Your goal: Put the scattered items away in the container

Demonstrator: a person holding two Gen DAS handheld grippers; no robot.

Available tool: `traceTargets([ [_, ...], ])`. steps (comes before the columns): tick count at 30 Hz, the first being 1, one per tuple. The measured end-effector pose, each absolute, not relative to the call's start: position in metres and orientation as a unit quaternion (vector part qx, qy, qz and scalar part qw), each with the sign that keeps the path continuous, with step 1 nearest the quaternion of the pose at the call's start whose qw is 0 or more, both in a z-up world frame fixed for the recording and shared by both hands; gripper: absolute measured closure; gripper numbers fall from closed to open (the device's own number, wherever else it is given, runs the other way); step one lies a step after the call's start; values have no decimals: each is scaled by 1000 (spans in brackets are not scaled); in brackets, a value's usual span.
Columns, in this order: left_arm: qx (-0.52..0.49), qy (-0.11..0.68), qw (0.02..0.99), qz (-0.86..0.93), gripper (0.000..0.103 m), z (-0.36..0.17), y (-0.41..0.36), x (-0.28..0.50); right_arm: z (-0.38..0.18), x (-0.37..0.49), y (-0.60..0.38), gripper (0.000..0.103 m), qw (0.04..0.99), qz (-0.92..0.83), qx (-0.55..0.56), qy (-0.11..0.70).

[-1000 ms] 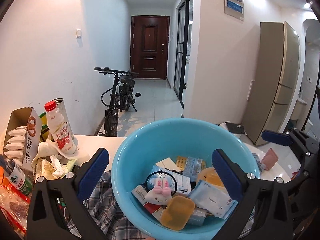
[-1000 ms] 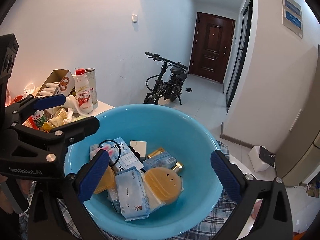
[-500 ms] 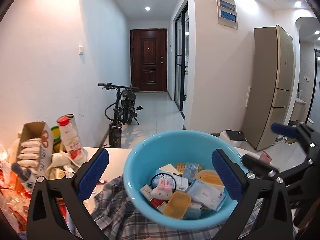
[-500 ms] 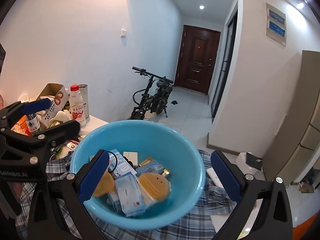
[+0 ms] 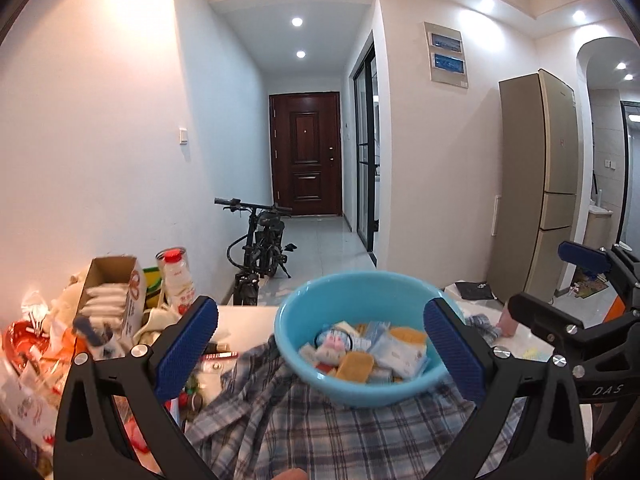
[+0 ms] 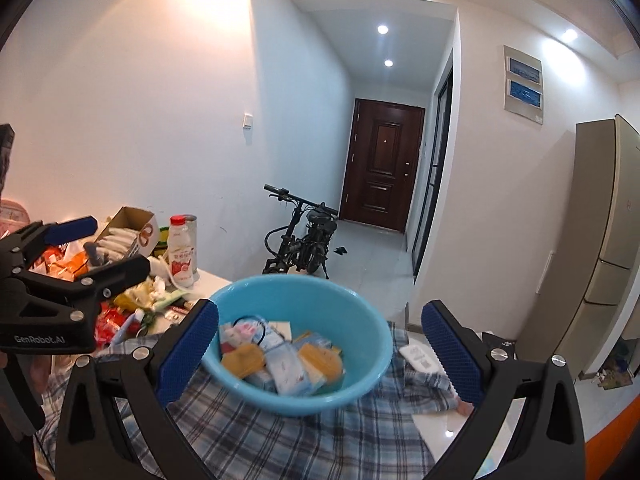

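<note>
A light blue basin (image 5: 352, 296) (image 6: 320, 300) rests on a plaid shirt (image 5: 320, 432) (image 6: 280, 440) spread over the white table. Inside lie wipe packets (image 5: 400, 354) (image 6: 288, 372), yellow cases (image 5: 354, 366) (image 6: 244, 358) and a bunny hair tie (image 5: 332, 340). My left gripper (image 5: 320, 346) (image 6: 120, 244) hangs open and holds nothing, back from the basin's near side. My right gripper (image 6: 320, 346) (image 5: 540, 276) is open too, with nothing in it, at the same distance and to the basin's right.
At the table's left are a milk bottle (image 5: 178, 284) (image 6: 182, 252), a cardboard box of sachets (image 5: 116, 296) (image 6: 128, 232) and snack wrappers. A white packet (image 6: 420, 356) lies on the shirt right of the basin. Beyond stand a bicycle (image 5: 260, 248) and a fridge (image 5: 536, 184).
Both grippers have drawn back and upward from the basin, which now looks smaller and farther off. Both stayed open. The items in the basin have not moved.
</note>
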State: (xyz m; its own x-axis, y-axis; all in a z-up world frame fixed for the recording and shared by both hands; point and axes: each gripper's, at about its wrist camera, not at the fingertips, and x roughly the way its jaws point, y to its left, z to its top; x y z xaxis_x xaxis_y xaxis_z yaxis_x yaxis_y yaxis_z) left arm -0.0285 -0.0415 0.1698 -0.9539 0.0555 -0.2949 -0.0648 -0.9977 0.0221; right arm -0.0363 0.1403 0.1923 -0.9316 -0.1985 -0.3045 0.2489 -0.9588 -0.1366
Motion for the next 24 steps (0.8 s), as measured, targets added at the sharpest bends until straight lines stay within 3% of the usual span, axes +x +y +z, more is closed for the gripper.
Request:
traceTargets([
  [15,-234,-21,25,972,1,66,-52,-28,79,-20,135,0,118,-966,219,62],
  [24,-247,-20,32,968,1,52,-45,-30,59,-30,146,0,101,-964,242,54],
])
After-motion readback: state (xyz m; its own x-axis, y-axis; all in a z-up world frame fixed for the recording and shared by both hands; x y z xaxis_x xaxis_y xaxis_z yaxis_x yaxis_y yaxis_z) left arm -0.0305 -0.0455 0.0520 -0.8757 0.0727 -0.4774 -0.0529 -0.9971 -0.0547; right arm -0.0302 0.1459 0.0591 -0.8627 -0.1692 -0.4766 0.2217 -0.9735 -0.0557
